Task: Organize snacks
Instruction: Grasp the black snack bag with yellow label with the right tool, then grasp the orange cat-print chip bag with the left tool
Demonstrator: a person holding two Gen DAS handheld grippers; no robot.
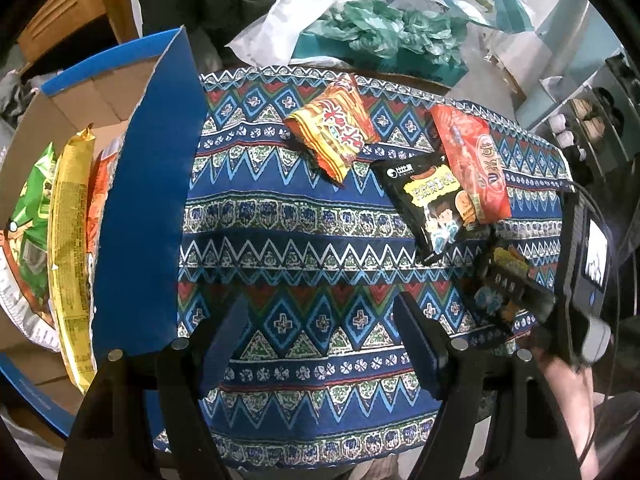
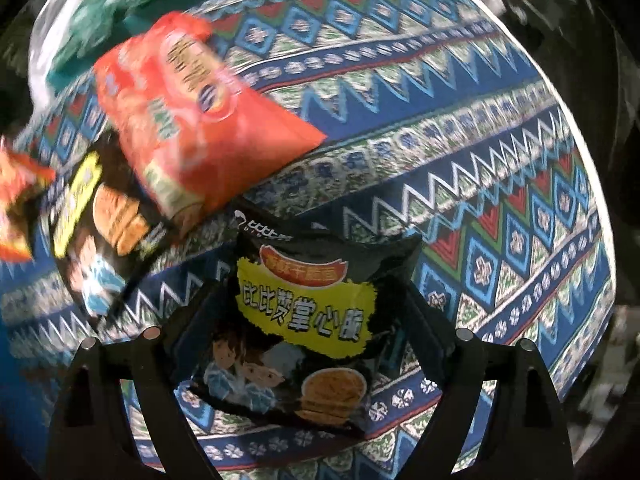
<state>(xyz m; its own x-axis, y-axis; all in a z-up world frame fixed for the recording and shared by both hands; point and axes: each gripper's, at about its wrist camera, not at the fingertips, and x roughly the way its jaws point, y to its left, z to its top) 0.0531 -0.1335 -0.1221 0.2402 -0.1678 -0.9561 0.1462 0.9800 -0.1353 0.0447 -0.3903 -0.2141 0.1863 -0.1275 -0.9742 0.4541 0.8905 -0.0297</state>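
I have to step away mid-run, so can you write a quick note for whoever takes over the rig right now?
Left gripper: open, empty, above the patterned tablecloth.
Right gripper: shut on a black snack bag, held over the cloth.
Done: green bag, yellow bag and an orange one stand in the blue cardboard box on the left.
Left: box the held bag, then the second black bag, the red bag overlapping it, and the orange-yellow bag.

My counter (image 1: 312, 240) wears a blue patterned cloth. On it lie a yellow-orange packet (image 1: 332, 132), a red packet (image 1: 472, 168) and a black packet (image 1: 432, 208) partly beneath it.
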